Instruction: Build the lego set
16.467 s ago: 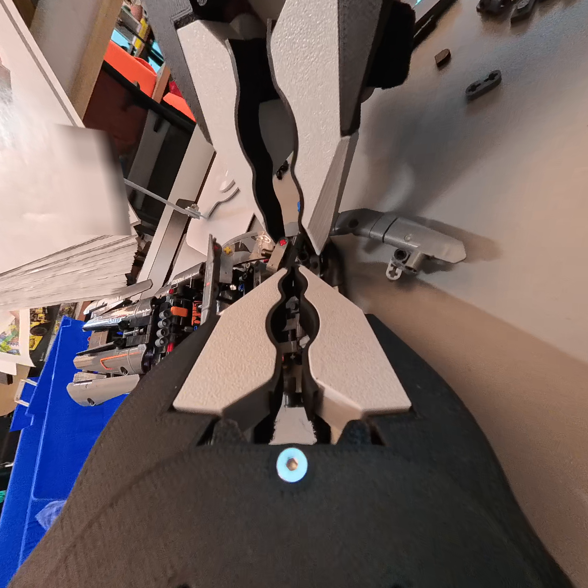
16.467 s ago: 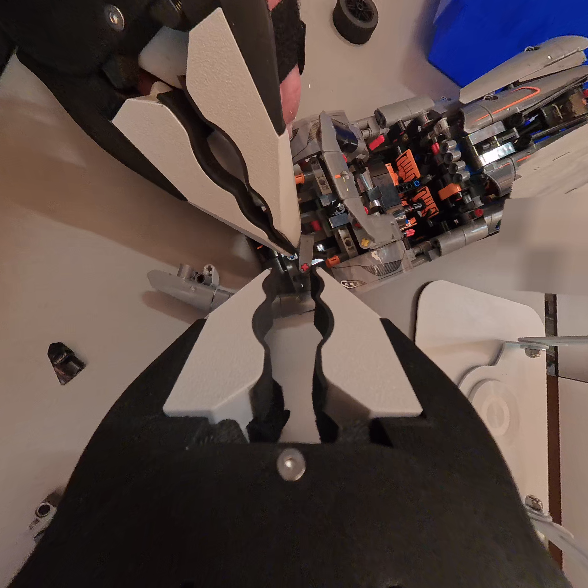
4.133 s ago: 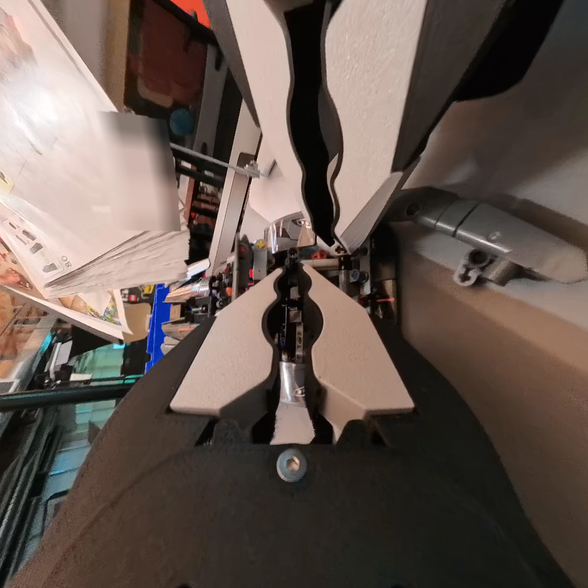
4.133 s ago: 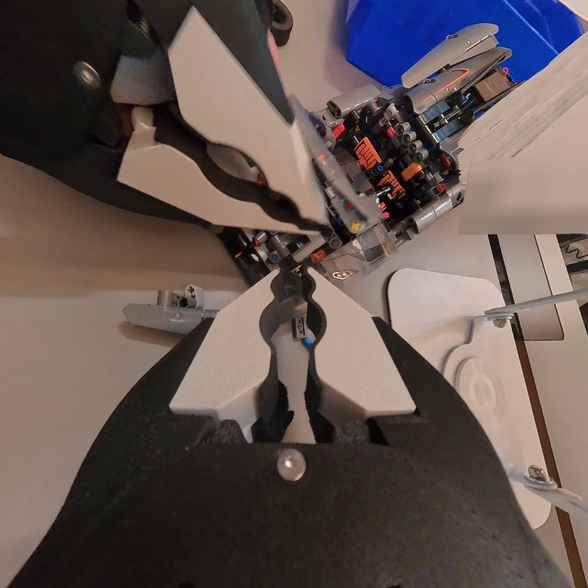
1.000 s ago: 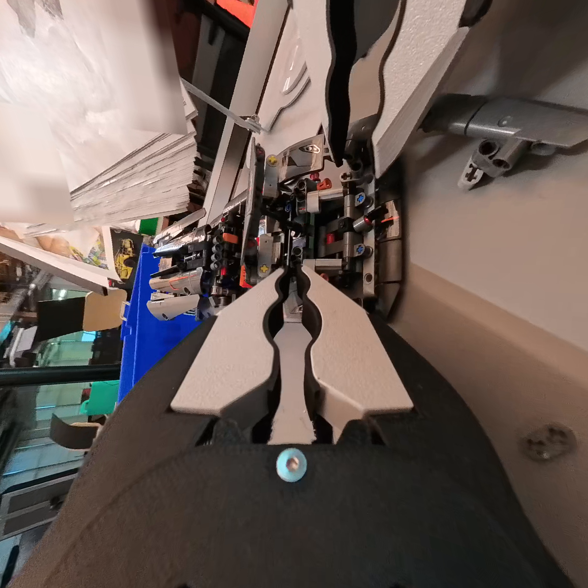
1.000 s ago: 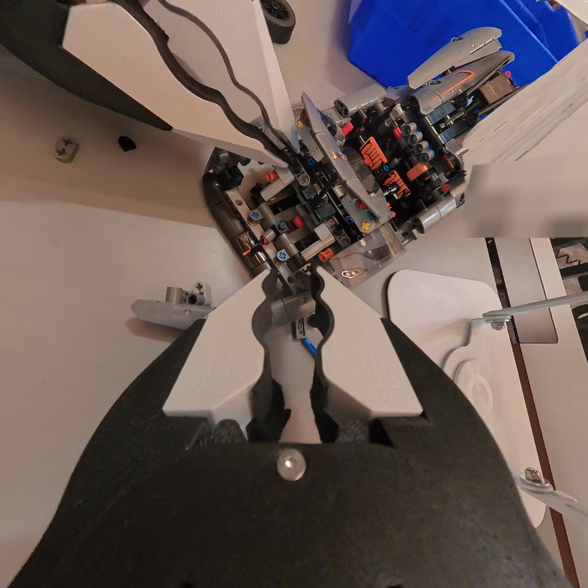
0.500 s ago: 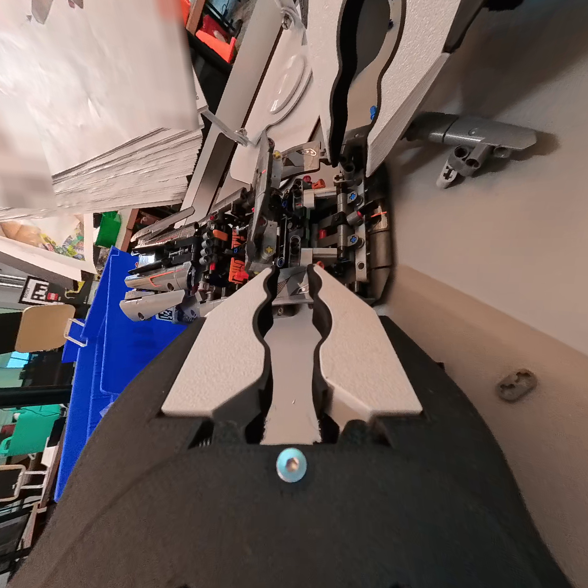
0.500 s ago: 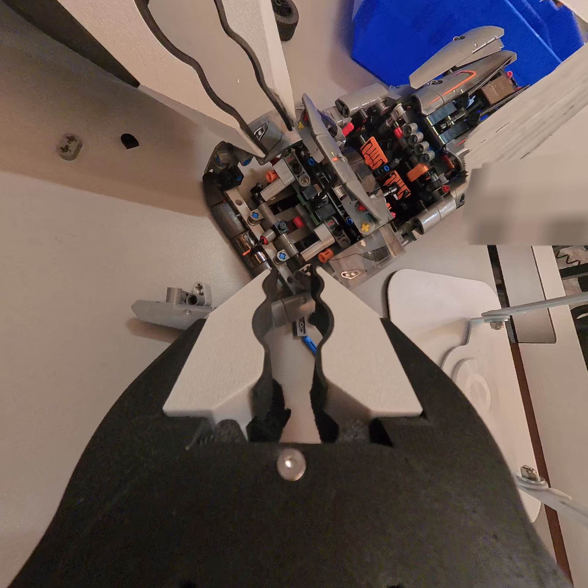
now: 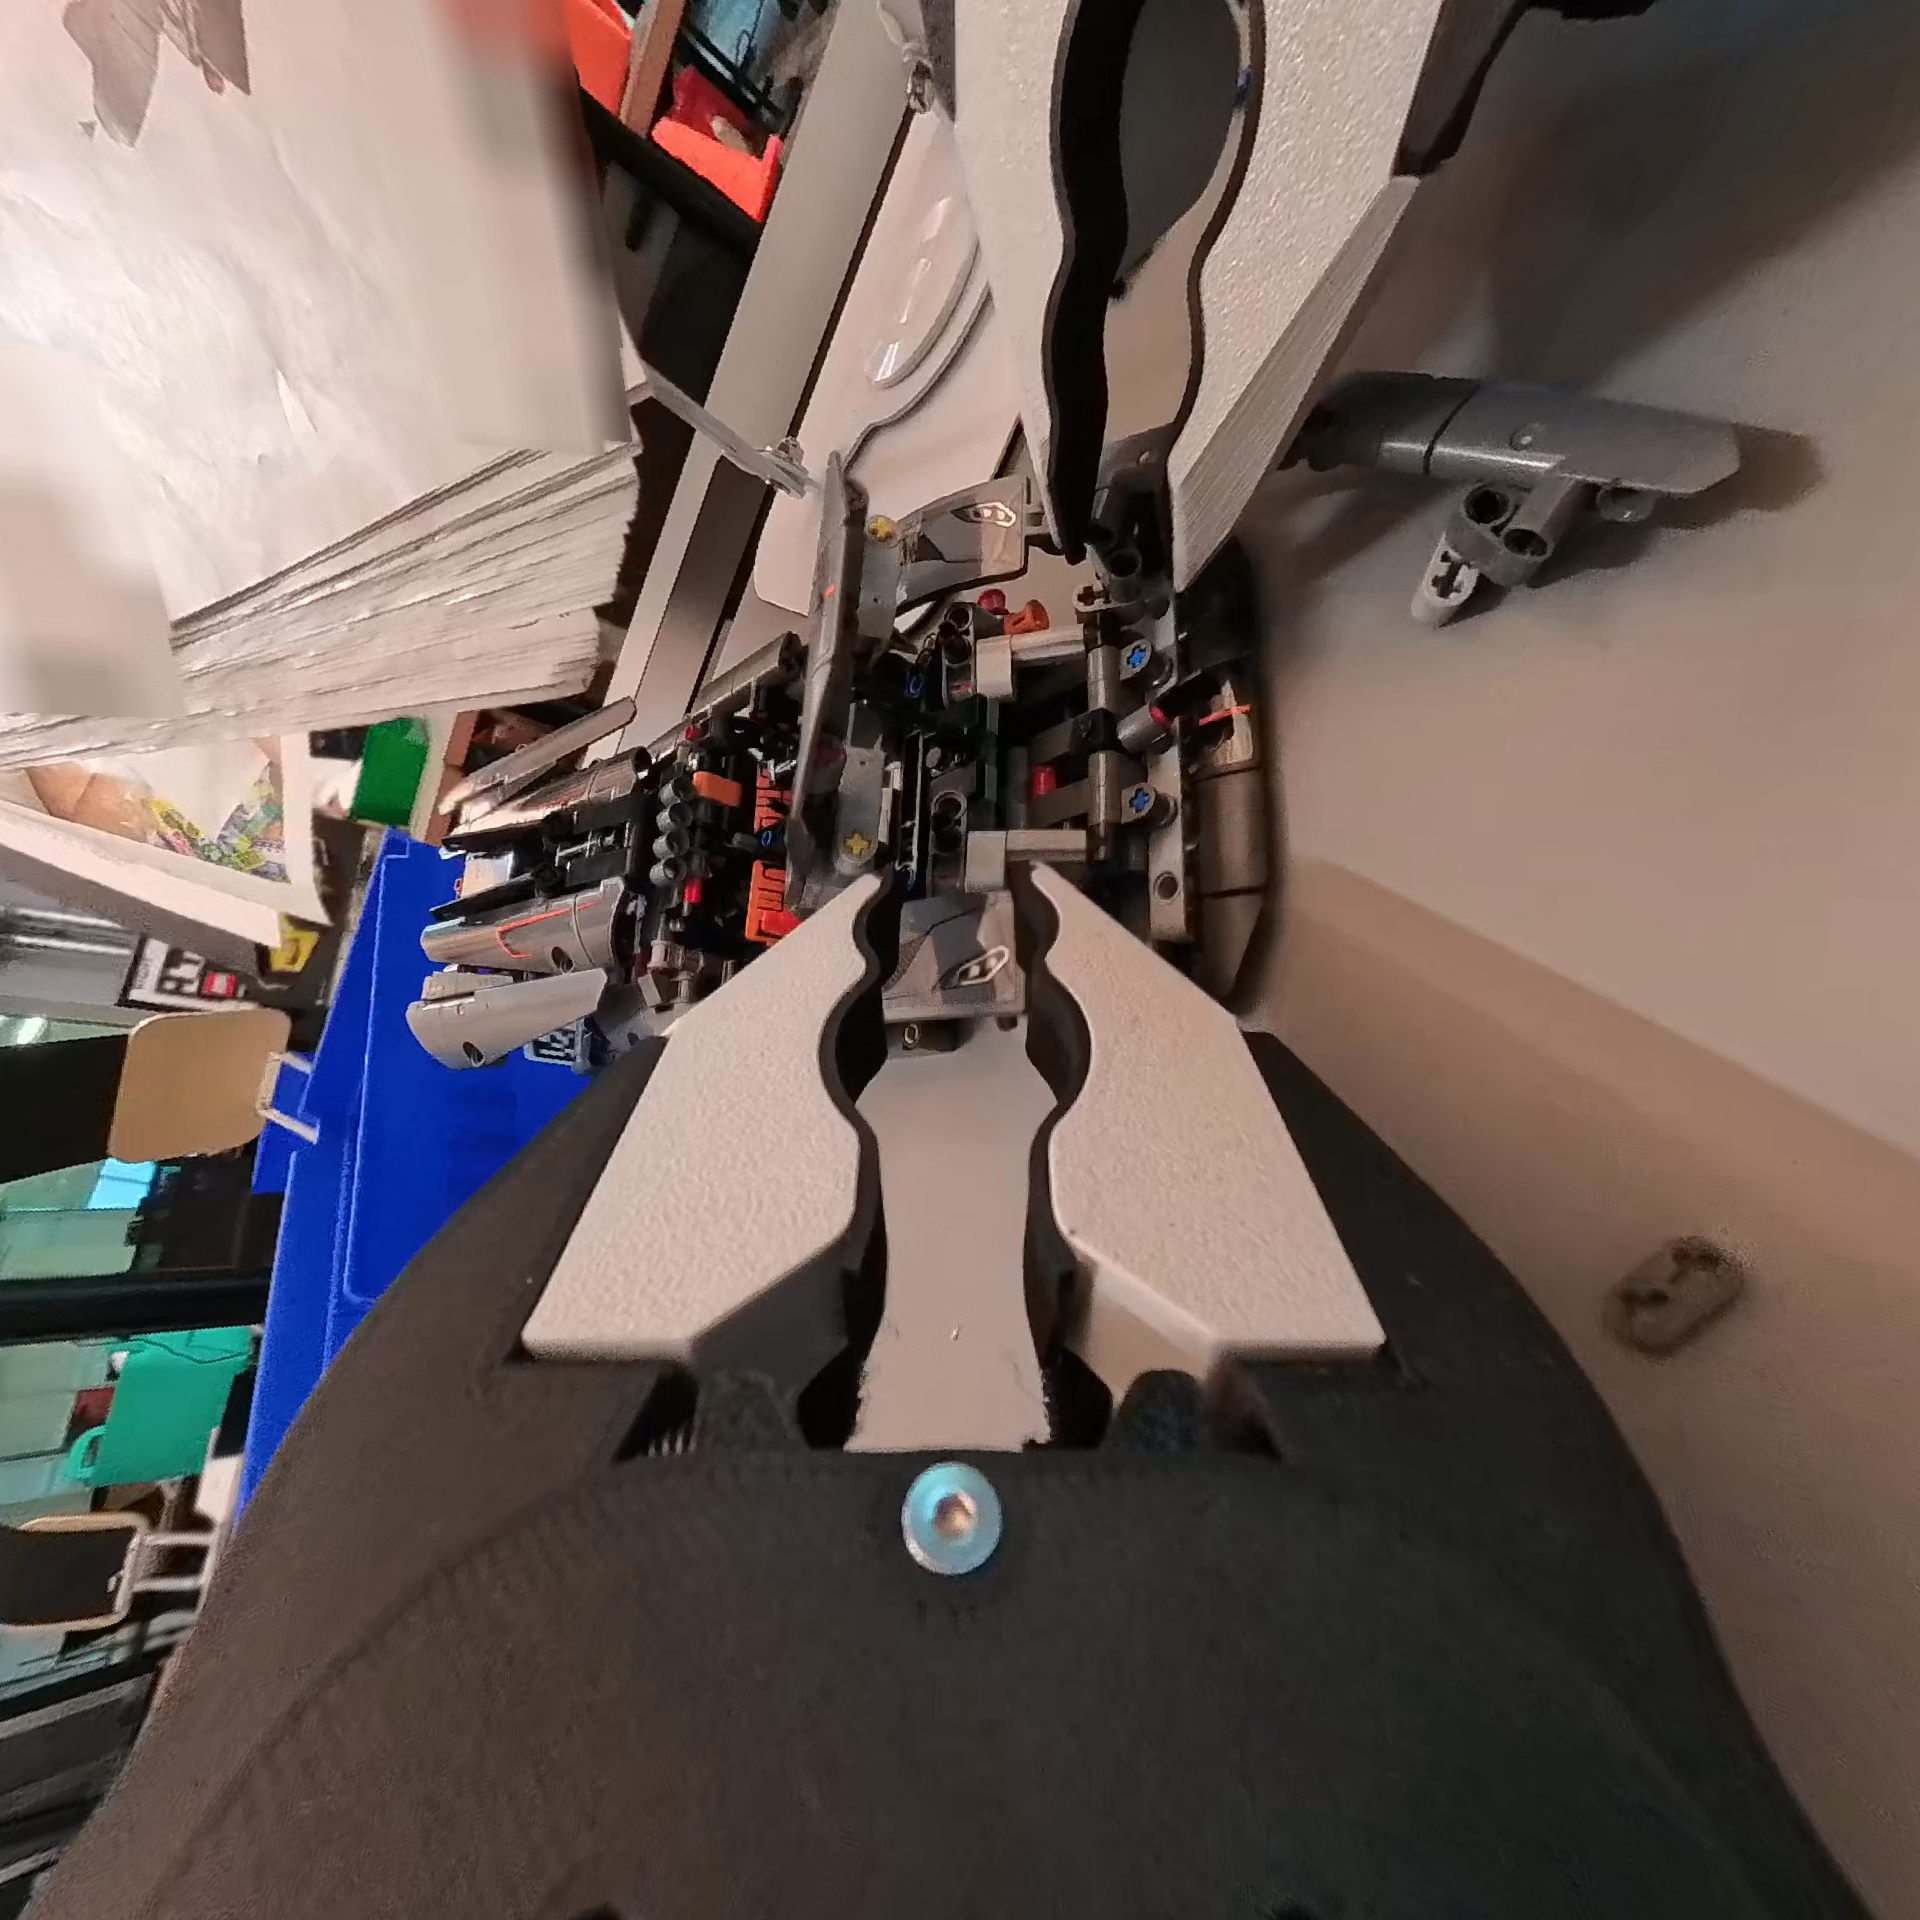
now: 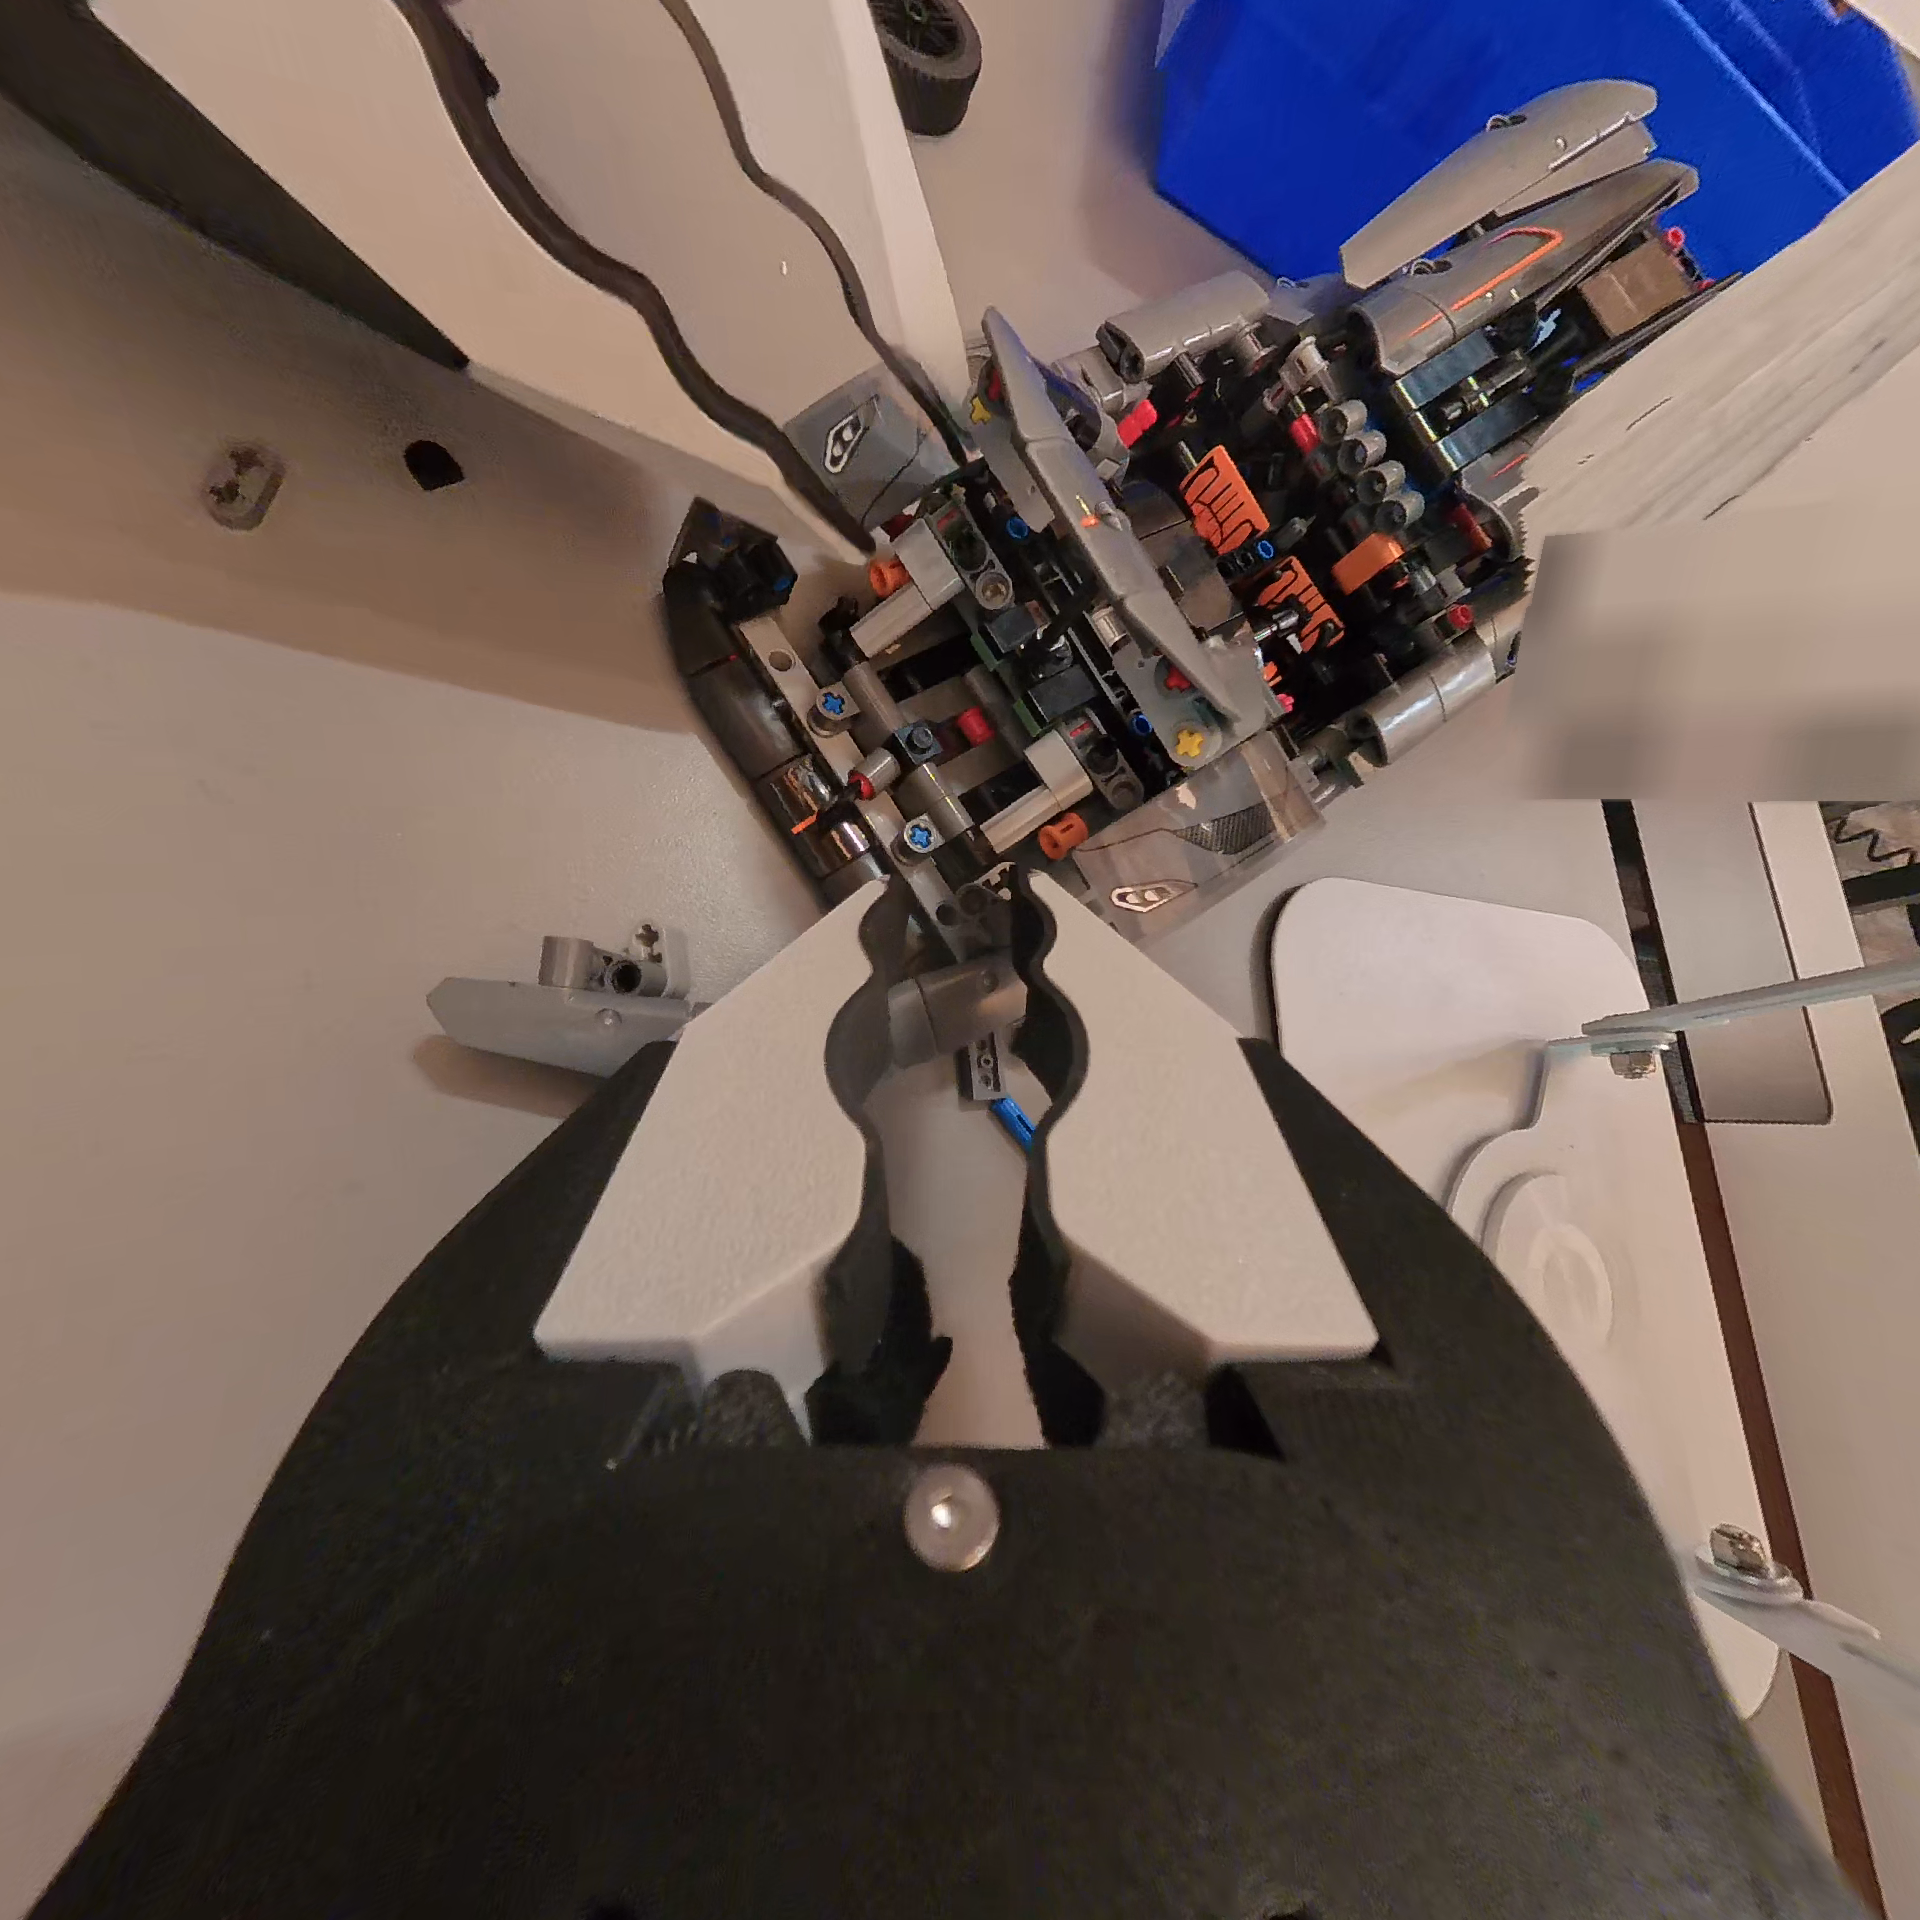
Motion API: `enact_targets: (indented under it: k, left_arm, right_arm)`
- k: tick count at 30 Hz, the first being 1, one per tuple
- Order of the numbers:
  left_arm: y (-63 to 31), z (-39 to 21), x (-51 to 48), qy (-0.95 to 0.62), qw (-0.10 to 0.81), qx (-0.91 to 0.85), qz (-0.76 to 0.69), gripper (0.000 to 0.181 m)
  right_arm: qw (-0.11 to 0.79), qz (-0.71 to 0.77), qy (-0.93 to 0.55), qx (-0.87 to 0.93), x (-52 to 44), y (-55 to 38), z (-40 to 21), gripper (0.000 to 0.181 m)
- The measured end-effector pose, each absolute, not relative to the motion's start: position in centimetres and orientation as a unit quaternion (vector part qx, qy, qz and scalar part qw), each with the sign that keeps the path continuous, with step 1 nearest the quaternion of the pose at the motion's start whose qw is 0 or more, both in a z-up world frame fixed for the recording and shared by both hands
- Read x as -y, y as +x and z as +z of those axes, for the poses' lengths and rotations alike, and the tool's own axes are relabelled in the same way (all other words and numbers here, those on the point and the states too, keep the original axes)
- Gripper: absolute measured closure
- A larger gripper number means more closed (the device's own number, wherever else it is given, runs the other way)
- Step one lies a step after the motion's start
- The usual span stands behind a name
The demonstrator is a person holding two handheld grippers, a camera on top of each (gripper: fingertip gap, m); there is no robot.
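The grey, black and orange lego car model (image 9: pixel 935 748) lies on the white table; it also shows in the right wrist view (image 10: pixel 1143 623). My left gripper (image 9: pixel 961 883) is open, its tips on either side of the model's grey stickered corner panel (image 9: pixel 956 966). It shows from the other side in the right wrist view (image 10: pixel 904 478). My right gripper (image 10: pixel 956 894) is shut on a grey connector (image 10: pixel 956 1008) at the model's opposite front corner. It reaches in from the top of the left wrist view (image 9: pixel 1127 551).
A loose grey wing piece (image 9: pixel 1538 457) lies beside the model, also in the right wrist view (image 10: pixel 561 1013). A small connector (image 9: pixel 1673 1288) lies near my left gripper. A blue bin (image 10: pixel 1455 135), a black wheel (image 10: pixel 925 73), a manual stack (image 9: pixel 364 603) and a white stand base (image 10: pixel 1455 1039) surround the model. The left gripper's tips are roughly 7 cm from the right gripper's.
My left gripper's jaws have spread from shut to open over the last second and drawn back a little along the model. My right gripper has kept its hold.
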State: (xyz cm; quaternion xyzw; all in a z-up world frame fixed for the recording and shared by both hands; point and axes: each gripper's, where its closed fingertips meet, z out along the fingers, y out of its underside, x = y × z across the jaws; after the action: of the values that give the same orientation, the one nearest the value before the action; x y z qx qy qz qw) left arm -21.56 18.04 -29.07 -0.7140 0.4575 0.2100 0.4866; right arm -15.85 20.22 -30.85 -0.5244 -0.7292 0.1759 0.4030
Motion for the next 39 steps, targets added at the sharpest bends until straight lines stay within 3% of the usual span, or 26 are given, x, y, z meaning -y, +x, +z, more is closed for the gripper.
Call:
enact_targets:
  k: [12, 18, 27, 39]
  left_arm:
    - [-21.3, -29.6, -19.0, -0.716, 0.478, -0.447, 0.244, 0.169]
    - [-21.2, -29.9, -19.0, -0.730, 0.469, -0.439, 0.235, 0.181]
    - [-21.3, -29.6, -19.1, -0.719, 0.480, -0.438, 0.246, 0.169]
    - [-21.3, -29.4, -19.4, -0.715, 0.485, -0.433, 0.257, 0.180]
  right_arm:
    - [0.406, 0.175, -0.522, 0.729, -20.2, -15.9, -30.9, 0.164]
    - [0.408, 0.173, -0.521, 0.730, -20.2, -15.9, -30.9, 0.164]
    - [0.409, 0.171, -0.519, 0.731, -20.2, -16.0, -30.8, 0.164]
    - [0.410, 0.169, -0.519, 0.731, -20.2, -16.0, -30.9, 0.165]
